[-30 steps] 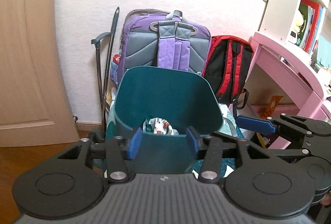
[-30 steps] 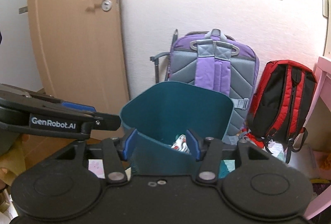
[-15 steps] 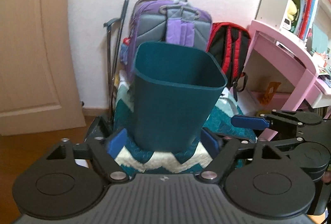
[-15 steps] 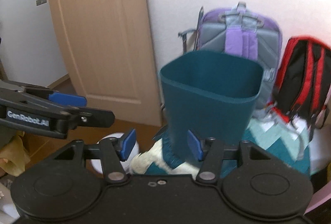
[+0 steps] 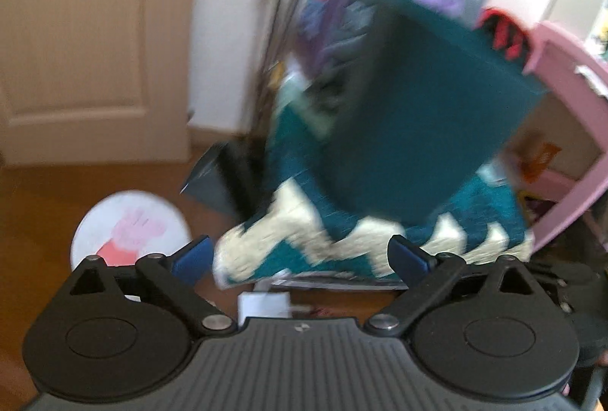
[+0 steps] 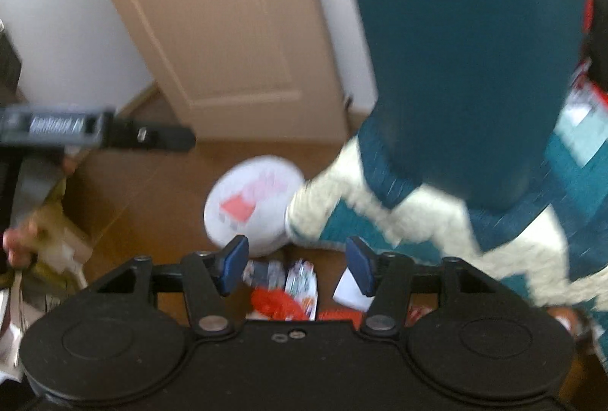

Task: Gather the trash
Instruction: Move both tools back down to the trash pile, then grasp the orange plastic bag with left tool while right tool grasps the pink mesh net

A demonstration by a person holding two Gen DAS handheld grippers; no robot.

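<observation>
standing on a zigzag rug (image 5: pixel 304 244), teal bin (image 5: pixel 425 114) beside door (image 5: pixel 87 31).

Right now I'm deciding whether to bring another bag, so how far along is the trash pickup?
Early to midway, I'd judge. Done: nothing these blurred views confirm; the teal bin stands on the zigzag rug, contents hidden. In hand: nothing; the left gripper is opening, empty, and the right gripper is open over floor litter. Left: red and white wrappers and a white paper scrap.
</observation>
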